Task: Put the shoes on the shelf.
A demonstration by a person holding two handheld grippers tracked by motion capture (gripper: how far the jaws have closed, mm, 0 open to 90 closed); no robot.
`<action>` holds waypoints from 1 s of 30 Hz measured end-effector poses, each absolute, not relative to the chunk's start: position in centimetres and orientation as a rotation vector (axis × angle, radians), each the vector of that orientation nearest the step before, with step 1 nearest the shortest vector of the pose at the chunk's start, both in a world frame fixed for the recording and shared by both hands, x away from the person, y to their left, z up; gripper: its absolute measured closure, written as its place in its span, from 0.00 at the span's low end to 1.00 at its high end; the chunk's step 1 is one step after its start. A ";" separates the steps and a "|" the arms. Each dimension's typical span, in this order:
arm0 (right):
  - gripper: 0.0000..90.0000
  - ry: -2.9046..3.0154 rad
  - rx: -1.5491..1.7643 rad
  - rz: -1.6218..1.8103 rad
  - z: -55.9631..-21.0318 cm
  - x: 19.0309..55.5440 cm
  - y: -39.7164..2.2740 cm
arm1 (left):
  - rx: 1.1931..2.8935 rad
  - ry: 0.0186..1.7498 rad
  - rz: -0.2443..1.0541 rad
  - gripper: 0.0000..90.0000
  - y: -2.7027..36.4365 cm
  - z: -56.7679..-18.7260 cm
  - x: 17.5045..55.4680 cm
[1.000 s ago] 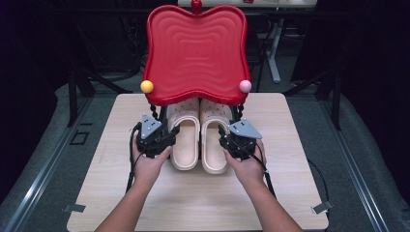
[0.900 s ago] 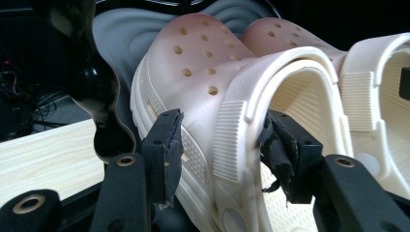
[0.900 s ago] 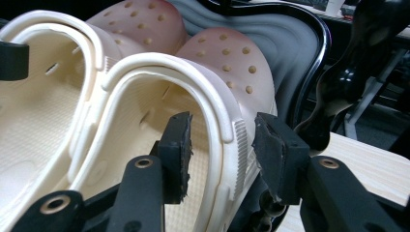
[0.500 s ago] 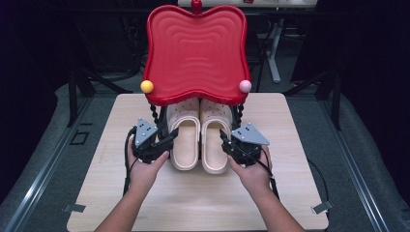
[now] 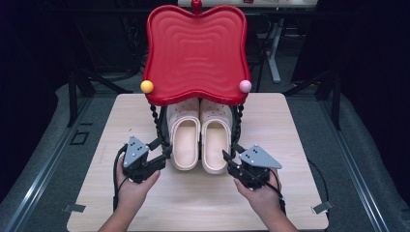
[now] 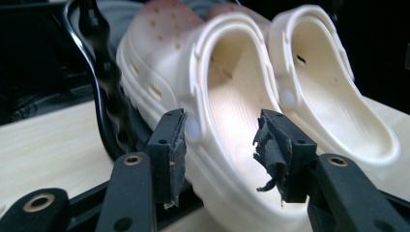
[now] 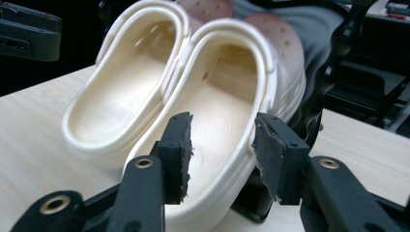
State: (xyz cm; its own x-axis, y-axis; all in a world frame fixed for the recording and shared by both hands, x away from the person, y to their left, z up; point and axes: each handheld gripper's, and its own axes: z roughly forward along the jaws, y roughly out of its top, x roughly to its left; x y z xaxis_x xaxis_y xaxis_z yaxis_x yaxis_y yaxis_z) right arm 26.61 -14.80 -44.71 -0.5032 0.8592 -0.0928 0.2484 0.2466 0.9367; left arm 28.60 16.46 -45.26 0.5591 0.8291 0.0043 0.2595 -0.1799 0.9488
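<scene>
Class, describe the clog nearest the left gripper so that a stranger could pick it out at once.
Start at the big red tray raised on a black stand over the wooden table. Two cream clogs sit side by side beneath it, heels toward the person. The one meant, the left clog, lies on the side of the tray's yellow ball, not the pink one.

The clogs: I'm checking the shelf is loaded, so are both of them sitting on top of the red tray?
No, the two cream clogs stand side by side on the table, under the red tray.
</scene>
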 end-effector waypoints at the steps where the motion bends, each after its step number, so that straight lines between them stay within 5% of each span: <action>1: 0.64 1.907 1.007 1.261 -44.9 26.3 -14.9 | 1.722 0.915 0.659 0.60 16.6 -45.5 28.3; 9: 0.75 1.988 1.037 1.261 -46.9 24.7 -15.1 | 1.769 0.938 0.564 0.70 17.2 -47.4 26.5; 19: 0.97 2.093 1.053 1.216 -49.3 23.9 -14.5 | 1.866 0.882 0.514 0.99 15.8 -49.5 25.2; 30: 1.00 2.155 1.108 1.225 -50.7 24.8 -14.2 | 1.893 0.887 0.468 1.00 14.8 -51.0 25.6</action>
State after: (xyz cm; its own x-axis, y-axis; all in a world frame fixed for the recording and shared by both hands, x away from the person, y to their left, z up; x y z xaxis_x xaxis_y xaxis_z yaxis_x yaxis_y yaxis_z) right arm 24.77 -14.25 -50.72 -0.5923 0.8054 0.0232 0.4318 0.2930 0.8531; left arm 25.55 14.83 -51.02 0.6620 0.7478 -0.0508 0.3800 -0.2765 0.8827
